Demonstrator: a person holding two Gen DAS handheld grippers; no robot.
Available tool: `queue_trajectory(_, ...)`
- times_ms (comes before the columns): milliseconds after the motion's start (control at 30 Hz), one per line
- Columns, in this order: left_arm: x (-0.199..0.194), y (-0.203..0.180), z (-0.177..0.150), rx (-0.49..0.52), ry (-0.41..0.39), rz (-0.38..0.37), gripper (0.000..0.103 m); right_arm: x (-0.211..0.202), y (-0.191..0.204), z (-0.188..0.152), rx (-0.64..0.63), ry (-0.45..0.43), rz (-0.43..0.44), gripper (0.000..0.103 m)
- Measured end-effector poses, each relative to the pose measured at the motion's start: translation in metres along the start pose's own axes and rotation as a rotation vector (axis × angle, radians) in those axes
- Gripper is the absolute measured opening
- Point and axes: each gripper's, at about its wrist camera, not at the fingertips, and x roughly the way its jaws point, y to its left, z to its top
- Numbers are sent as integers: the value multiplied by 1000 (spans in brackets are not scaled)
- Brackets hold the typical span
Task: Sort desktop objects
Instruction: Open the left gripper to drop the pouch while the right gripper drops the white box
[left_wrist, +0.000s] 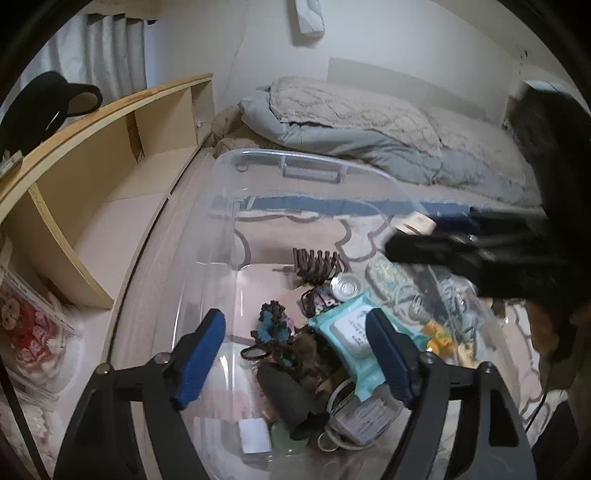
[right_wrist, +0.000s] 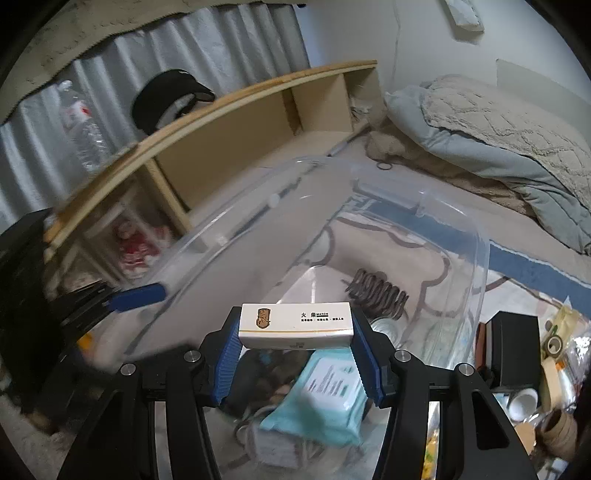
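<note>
A clear plastic storage bin (left_wrist: 295, 162) (right_wrist: 476, 236) sits on the rug and holds several items: a teal wet-wipe pack (left_wrist: 351, 332) (right_wrist: 325, 398), a brown hair claw (left_wrist: 317, 262) (right_wrist: 376, 291), a round tin (left_wrist: 345, 286) and a dark pouch (left_wrist: 284, 395). My right gripper (right_wrist: 295, 350) is shut on a white matchbox (right_wrist: 295, 325), held above the bin; it also shows in the left wrist view (left_wrist: 413, 223). My left gripper (left_wrist: 295, 354) is open and empty over the bin's near side.
A wooden shelf unit (left_wrist: 110, 147) (right_wrist: 240, 122) stands to the left with a black cap (left_wrist: 48, 99) on top. A folded quilt (left_wrist: 369, 122) lies behind the bin. Loose items, including a black box (right_wrist: 513, 347) and tape rolls (right_wrist: 554, 345), lie right of the bin.
</note>
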Motion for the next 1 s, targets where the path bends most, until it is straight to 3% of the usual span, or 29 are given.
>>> queue_trajectory(233,4,-6,-4,42,16,45,80,39,-8,11,48,64,-22,56)
queue_trajectory(367,3,-7,-6,52,15,49,80,48,-12,17,94,78,7,57)
queue_trajectory(400,3,-7,-6,52,14,47,80,46,-14,17,112,67,17,67)
queue_trajectory(433,3,-7,-7,52,12,47,80,45,-16,18,132,52,21,90)
queue_trajectory(467,2,-8,-7,53,9,49,80,43,-17,18,143,38,30,97)
queue_trajectory(633,-1,-7,-6,32,-12,55,81,28,-21,18,145,-11,30,97)
queue_trajectory(767,-6,0,-5,-18,-35,54,94,21,-20,14,107,-5,7,97)
queue_trajectory(1000,-7,0,-5,-37,-20,80,94,5,-15,6,55,-13,17,97)
